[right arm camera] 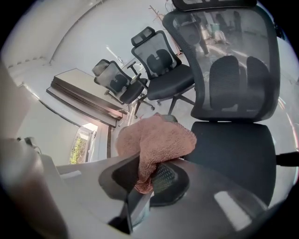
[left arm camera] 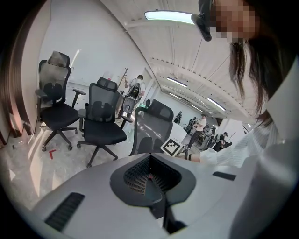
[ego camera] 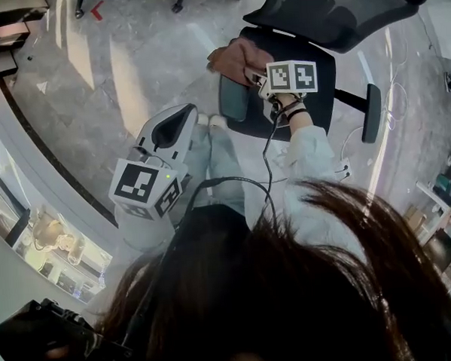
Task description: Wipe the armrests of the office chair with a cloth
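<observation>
The black office chair stands in front of me, with a mesh back and seat. My right gripper is shut on a pink-brown cloth, which lies bunched over the chair's left armrest. In the right gripper view the cloth hangs from the closed jaws of that gripper and hides most of the armrest. The other armrest is bare. My left gripper is held low to the left of the chair, away from it, shut with nothing in it.
Other black office chairs stand on the pale floor behind. A long flat desk lies beyond them. People stand far off. A curved ledge runs along my left. White cables lie near the bare armrest.
</observation>
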Demonstrator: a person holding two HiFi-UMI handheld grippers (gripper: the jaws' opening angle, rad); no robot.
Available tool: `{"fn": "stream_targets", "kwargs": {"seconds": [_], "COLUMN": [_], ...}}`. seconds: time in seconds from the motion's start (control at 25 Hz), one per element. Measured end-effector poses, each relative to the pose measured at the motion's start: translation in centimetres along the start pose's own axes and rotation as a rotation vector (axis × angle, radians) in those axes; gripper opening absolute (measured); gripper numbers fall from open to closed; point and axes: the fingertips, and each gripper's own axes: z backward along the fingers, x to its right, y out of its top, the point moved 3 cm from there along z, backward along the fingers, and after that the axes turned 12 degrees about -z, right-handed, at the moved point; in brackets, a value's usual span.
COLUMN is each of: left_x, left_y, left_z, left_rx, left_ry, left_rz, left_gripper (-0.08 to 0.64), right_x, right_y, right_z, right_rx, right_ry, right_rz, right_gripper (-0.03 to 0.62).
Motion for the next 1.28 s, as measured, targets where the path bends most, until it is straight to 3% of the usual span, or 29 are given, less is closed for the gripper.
{"fn": "stream_targets", "kwargs": {"seconds": [0.36,0.64,0.8,0.96,1.28], "left_x": [1.4,1.7,1.6,1.1,-0.2], "left_y": [0.2,0.2,-0.2,-0.7,-1.9], "left_z": [-0.3,-0.4,-0.1,0.2,1.0], "left_rx": [-0.002,-0.008,-0.015,-0.025,-0.034], "left_ry": [-0.047,-0.056,-0.049,-0.031,0.024], "left_rz": [-0.018,-0.02,-0.015,-0.005,0.014], "left_gripper": [0.003,0.003,0.003,0.003,0.003], "right_x": [-2.1,-2.4,-2.0,-1.5,0.6], "right_y": [-10.0,-13.5,-11.3,-6.0,4.9], "right_z": [1.9,2.4,2.4,1.8,-1.0], "right_rx": [-0.094,-0.101,-0.04,0.036,0.16], "right_ry": [0.044,0.072,0.054,0.024,-0.003], "right_rz": [0.008,0.028,0.07,0.094,0.007], "right_gripper": [0.039,0.04,0.04,0.04,0.038]}}
